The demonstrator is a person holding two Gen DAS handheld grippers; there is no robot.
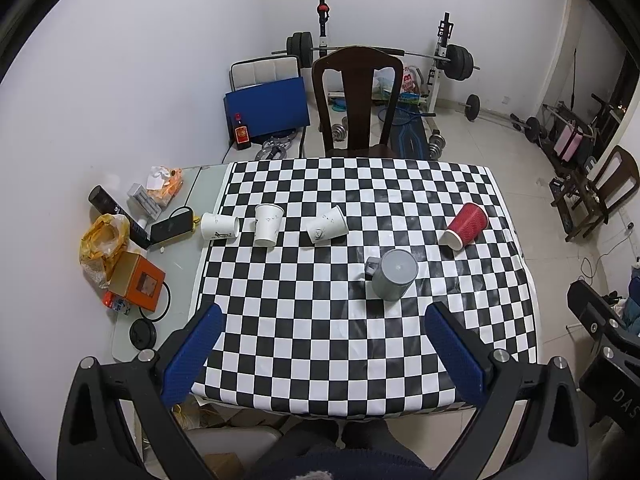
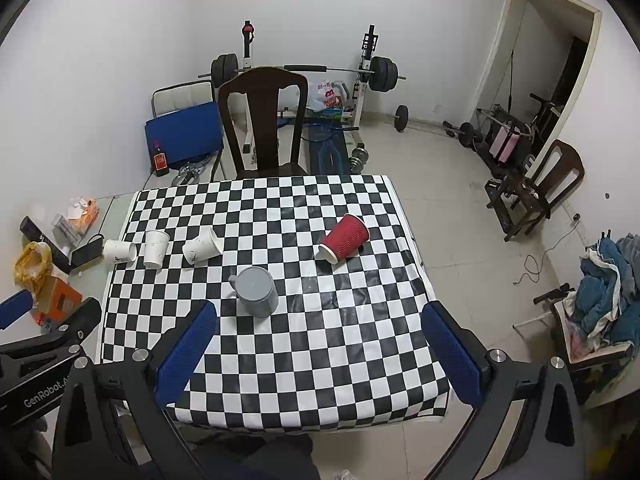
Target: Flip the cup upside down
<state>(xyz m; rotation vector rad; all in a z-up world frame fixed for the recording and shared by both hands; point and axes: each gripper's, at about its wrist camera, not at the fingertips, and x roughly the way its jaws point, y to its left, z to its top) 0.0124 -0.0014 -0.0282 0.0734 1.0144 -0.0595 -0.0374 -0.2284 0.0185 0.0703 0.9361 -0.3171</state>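
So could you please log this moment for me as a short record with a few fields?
surface: table with checkered cloth
grey mug: upside down, handle to the left
red cup: on its side
white cups: one upright, two on their sides
left tool: open, holding nothing, above the near edge
right tool: open, holding nothing
clutter: orange box left of the cloth
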